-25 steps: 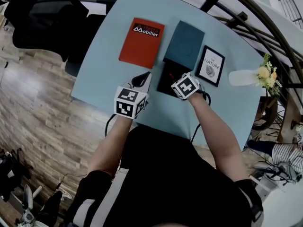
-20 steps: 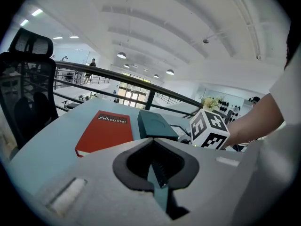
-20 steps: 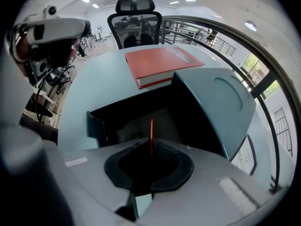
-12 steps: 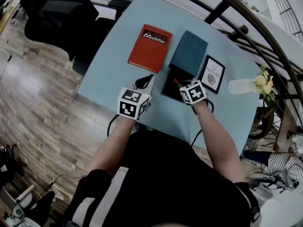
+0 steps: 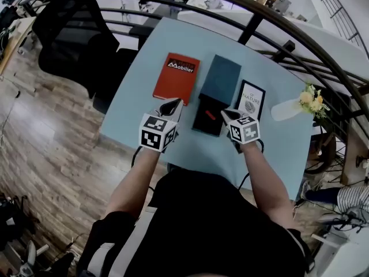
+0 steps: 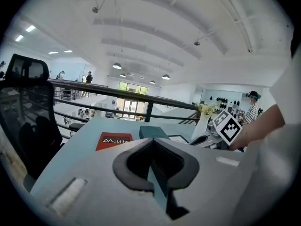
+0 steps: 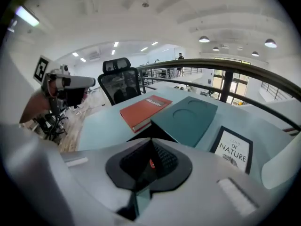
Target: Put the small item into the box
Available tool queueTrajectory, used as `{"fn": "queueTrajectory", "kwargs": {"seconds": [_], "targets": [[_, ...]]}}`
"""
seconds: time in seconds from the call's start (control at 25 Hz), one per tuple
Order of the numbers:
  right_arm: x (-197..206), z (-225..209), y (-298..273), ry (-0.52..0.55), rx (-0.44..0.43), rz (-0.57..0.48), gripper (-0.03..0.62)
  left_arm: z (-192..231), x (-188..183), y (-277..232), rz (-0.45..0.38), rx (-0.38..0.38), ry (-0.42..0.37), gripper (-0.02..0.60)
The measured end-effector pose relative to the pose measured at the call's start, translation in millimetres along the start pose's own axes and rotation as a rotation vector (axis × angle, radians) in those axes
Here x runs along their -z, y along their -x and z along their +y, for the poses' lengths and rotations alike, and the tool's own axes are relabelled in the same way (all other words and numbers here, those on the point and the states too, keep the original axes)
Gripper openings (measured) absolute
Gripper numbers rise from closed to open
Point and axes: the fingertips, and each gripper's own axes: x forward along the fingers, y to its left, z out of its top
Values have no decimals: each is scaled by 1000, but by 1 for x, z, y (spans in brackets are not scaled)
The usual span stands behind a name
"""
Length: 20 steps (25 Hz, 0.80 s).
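The person's two arms are reaching forward over the near edge of the light blue desk (image 5: 135, 100). The left gripper (image 5: 172, 104) is hovering just left of the open black box (image 5: 201, 123). Its fingers are pressing together with nothing between them, and only the desk is showing through the slit in the left gripper view.

The right gripper (image 5: 226, 115) is hovering at the right edge of the box. Its fingers are also standing together and are gripping nothing. The small red item (image 5: 210, 115) is lying inside the box, near the middle, just left of the right fingertips and apart from them. In the right gripper view it is showing through the narrow slit under the tips.

Half a second ago the right gripper was reaching over the box with its tip close to the item. Now it is sitting further back, beside the box, and the item is lying free. The left gripper is keeping about the same place.

Behind the box, the teal lid (image 5: 221, 78) is lying flat and touching the far edge of the box. The red book (image 5: 176, 78) is lying to its left and the framed print (image 5: 250, 99) to its right. Further right, a vase with flowers (image 5: 308, 98) is standing.
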Motion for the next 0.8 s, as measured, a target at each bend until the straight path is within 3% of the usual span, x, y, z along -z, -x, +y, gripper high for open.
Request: {"fn": "queueTrajectory", "kwargs": {"seconds": [0.28, 0.52, 0.68, 0.8], "targets": [[26, -12, 61, -22, -78, -87, 2, -40, -7, -9, 6, -45, -8, 5], [73, -54, 128, -198, -50, -172, 1, -102, -6, -23, 12, -90, -36, 6], [66, -77, 160, -237, -63, -273, 1, -131, -4, -31, 1, -120, -18, 5], [44, -83, 179, -192, -91, -324, 0, -145, -14, -30, -3, -153, -16, 5]]}}
